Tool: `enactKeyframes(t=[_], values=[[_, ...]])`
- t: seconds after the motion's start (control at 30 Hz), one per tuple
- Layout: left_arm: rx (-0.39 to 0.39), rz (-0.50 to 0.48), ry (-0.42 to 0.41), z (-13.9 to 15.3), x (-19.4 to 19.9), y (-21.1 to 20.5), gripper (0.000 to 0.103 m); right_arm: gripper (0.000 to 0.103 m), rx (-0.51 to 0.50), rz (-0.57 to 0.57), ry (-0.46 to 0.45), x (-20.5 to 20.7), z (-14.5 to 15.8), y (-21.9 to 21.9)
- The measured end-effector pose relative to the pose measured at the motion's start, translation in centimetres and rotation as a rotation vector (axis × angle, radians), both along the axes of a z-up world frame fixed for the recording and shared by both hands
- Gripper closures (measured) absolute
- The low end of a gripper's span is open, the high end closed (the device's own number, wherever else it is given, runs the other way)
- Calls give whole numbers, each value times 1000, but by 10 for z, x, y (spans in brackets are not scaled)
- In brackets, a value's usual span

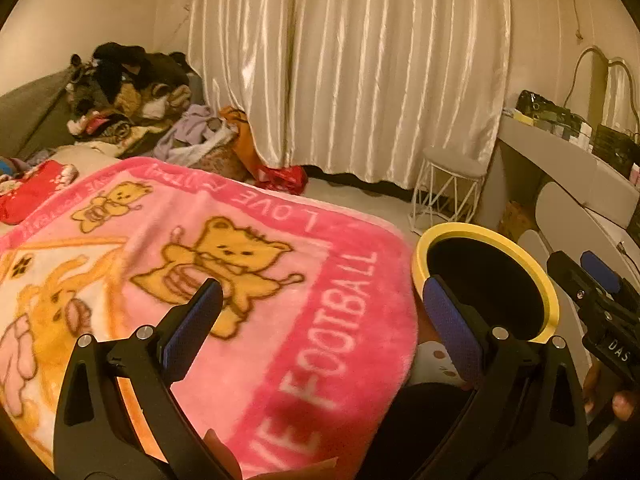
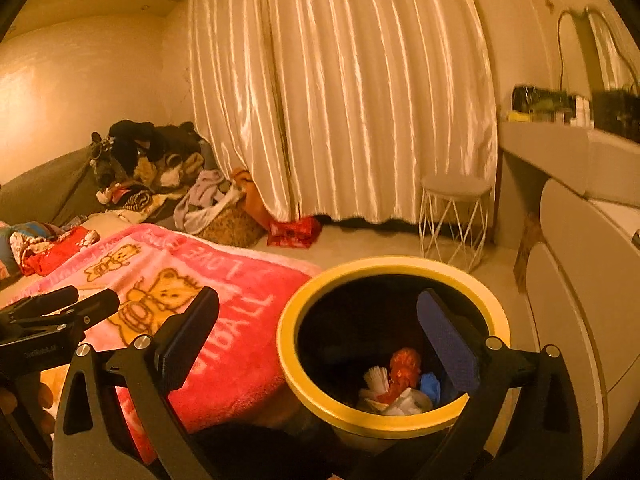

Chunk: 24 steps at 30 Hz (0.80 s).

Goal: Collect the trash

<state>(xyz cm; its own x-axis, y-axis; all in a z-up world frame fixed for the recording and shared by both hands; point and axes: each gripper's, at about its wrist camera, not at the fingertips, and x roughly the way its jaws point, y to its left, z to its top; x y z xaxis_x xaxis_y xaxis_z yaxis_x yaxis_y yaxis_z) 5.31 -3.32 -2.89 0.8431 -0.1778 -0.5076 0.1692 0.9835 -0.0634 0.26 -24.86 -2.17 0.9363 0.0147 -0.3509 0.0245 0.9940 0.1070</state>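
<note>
A curtained bedroom, pink blanket (image 1: 248, 280) on the bed; beside it the yellow-rimmed bin (image 2: 394, 426) already holds crumpled trash (image 2: 400, 384). Both the left gripper (image 1: 324, 320) and right gripper (image 2: 320, 336) are spread, empty. Those scraps look light and crushable, best pinched mid-bulge.

Blurred clutter (image 2: 560, 106) on the dresser top.

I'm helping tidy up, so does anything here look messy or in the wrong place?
Yes. A red bag lies crumpled on the floor below the curtain, and clothes are heaped on the bed's far end. The trash sits inside the yellow-rimmed bin.
</note>
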Motion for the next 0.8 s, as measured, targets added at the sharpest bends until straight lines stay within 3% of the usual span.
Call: enactKeyframes(t=[0.3, 0.8], values=[[-11, 53, -23, -5, -18, 18, 11, 6, -57, -31, -105, -17, -3, 13], [-7, 54, -47, -3, -25, 14, 11, 6, -47, -63, -120, -20, -4, 11]])
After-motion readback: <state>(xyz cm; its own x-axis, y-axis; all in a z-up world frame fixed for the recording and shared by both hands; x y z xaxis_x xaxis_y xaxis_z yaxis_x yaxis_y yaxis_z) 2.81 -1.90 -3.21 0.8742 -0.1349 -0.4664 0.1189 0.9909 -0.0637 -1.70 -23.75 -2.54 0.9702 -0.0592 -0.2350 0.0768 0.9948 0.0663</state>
